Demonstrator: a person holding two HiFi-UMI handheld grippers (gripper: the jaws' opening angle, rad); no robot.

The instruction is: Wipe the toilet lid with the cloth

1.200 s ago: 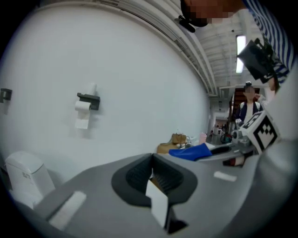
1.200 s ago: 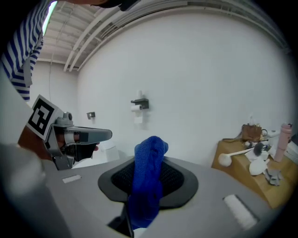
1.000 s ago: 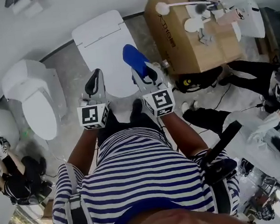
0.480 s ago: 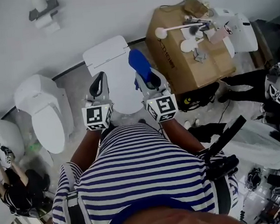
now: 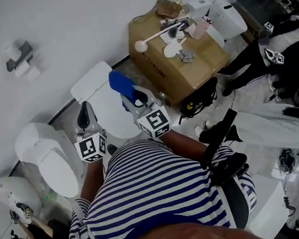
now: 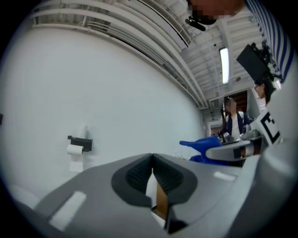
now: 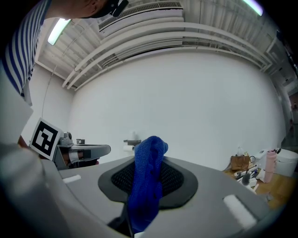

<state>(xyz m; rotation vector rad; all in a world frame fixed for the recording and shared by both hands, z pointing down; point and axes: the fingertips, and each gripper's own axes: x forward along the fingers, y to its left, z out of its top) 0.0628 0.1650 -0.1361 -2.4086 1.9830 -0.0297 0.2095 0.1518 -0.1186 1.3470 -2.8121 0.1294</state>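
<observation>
Place: mock-up bathroom in an industrial hall
Evidence: several toilets (image 5: 103,102) side by side, wall toilet-roll holder (image 5: 20,58), cardboard box (image 5: 158,76), exposed ceiling pipes (image 7: 186,39)

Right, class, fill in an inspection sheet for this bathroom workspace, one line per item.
Surface: toilet lid shut, white.
Job's things: blue cloth gripped in the right tongs.
Clutter: cardboard box topped with a brush and oddments.
Grippers: left tongs shut, empty; right tongs shut on the cloth.
Cables: what looks like a thin dark cable beside the box.
Surroundings: second toilet, paper holder, people at right.
</observation>
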